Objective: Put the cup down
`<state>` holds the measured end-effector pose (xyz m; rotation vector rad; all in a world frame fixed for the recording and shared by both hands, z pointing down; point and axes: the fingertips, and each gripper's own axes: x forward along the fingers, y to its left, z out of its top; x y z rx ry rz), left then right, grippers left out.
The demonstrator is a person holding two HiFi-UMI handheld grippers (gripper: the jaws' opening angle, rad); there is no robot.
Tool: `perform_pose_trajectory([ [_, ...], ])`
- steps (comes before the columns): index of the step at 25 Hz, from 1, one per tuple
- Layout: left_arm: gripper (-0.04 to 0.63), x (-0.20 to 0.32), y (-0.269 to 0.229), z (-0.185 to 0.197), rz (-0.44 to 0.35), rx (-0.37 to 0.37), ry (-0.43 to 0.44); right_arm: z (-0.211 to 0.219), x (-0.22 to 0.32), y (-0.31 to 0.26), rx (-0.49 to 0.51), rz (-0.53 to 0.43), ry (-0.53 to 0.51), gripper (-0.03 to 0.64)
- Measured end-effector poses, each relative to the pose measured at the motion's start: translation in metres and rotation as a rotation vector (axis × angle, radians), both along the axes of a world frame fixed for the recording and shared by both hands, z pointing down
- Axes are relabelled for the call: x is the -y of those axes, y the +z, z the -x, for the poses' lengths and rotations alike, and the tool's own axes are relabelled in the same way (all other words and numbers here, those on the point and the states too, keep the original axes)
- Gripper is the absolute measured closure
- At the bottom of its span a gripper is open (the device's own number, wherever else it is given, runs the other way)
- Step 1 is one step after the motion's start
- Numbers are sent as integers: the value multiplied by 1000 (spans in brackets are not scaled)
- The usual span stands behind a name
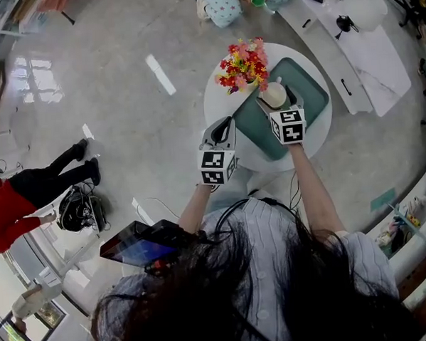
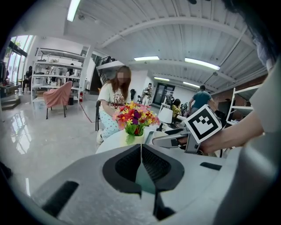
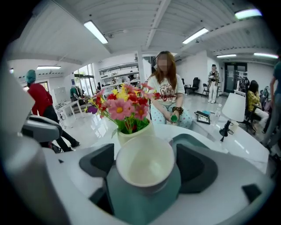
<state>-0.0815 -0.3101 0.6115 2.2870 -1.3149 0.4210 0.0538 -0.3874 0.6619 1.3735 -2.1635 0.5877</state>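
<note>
The right gripper (image 3: 145, 172) has the cup (image 3: 145, 163) between its jaws, which are opened to the cup's width, a dark pad pressed to each side of the white wall, mouth up and near level. The cup is over the teal tray (image 1: 310, 90) on the round table (image 1: 259, 158), with the vase (image 3: 131, 132) of flowers just behind it. Whether the cup's base already touches the tray I cannot tell: the gripper body hides the underside in the head view, and the right gripper view shows only teal below. So the safe way is to treat it as not yet landed. Lower it straight down and slowly, holding the rim level, until the base sits flat on a bare part of the tray. Then open the jaws evenly, so that neither pad drags the cup sideways, and draw the gripper back toward the person, not forward, since the vase stands close on the far side and a nudge could tip it. The left gripper (image 2: 140, 154) has its jaws shut together on nothing, and hangs at the near edge of the table, clear of the tray. It has no part in this step and is best left where it is.
</note>
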Motion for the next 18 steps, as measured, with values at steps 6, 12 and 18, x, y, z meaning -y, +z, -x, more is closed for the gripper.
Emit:
perform_pose_trajectory([
  [6,575,3,-8,-16,-32,-8,53,-6,-5,-27,56,-51,45,204],
  [12,575,12,-18,-28,-64,-9,74,-14,-10,-49,106,-89,89,206],
  [18,575,16,-28,-31,-84,-9,94,-16,-23,-68,162,-108,107,215],
])
